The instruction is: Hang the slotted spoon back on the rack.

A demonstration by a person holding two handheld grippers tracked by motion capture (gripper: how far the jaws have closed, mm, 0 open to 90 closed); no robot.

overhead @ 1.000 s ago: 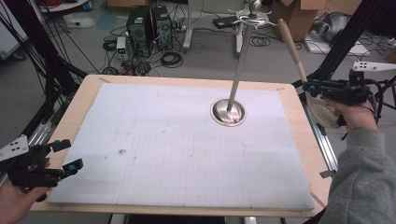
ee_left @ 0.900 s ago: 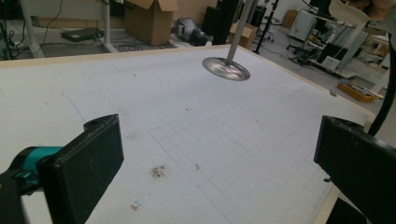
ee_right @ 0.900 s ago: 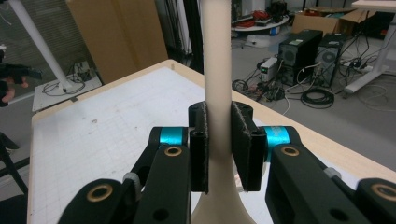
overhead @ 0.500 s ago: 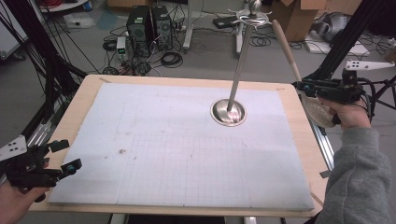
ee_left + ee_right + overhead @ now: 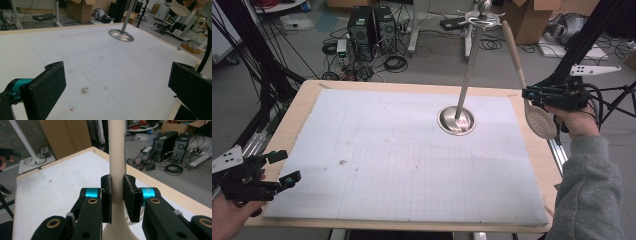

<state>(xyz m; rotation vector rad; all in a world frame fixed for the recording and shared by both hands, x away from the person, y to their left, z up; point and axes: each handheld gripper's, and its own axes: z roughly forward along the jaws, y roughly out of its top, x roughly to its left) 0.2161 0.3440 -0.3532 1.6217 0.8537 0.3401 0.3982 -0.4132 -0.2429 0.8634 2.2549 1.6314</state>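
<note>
A metal utensil stand rises from its round base on the white gridded mat, with hooks at its top. My right gripper hovers off the mat's right edge, shut on the handle of a beige slotted spoon, whose head hangs down and whose handle leans toward the hooks. In the right gripper view the pads clamp the spoon handle. My left gripper rests at the near left corner, open and empty. The left gripper view looks across the mat to the stand base.
The mat lies on a wooden board. Black frame struts stand at the left and right. Computer towers, cables and cardboard boxes sit on the floor beyond the table.
My right gripper has carried the spoon slightly left, toward the stand. The left gripper has stayed in place.
</note>
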